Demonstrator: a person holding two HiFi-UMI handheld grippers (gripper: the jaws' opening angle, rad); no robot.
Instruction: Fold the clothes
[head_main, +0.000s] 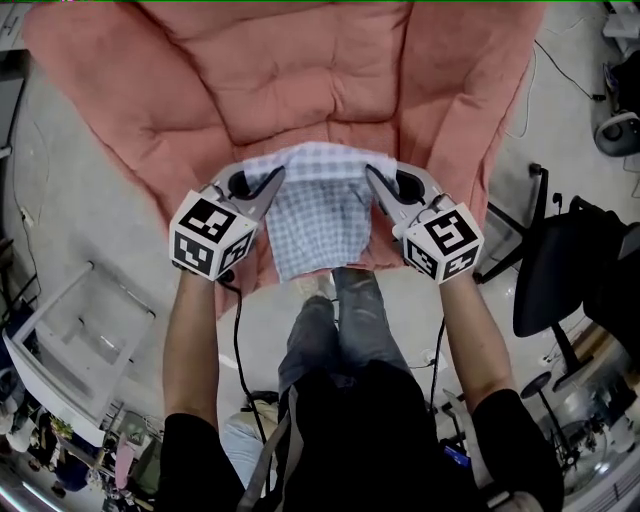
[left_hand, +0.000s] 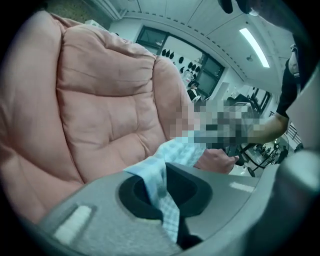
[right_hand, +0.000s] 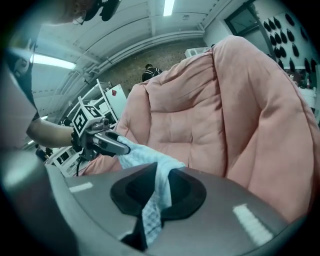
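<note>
A big pink chair (head_main: 300, 70) fills most of the space in front of the person. Near its front edge hangs a light blue checked cloth (head_main: 320, 220), held up in the air by 2 spots along its top. The left tongs (head_main: 277, 177) are squeezed shut on 1 side of it. The right tongs (head_main: 371, 174) are squeezed shut on the other side, and the cloth is pinched tight between each pair of jaws. The top looks bent over a bit, so maybe 1 fold has started. I think most of the job is left, because the cloth is not yet folded small or laid down.
</note>
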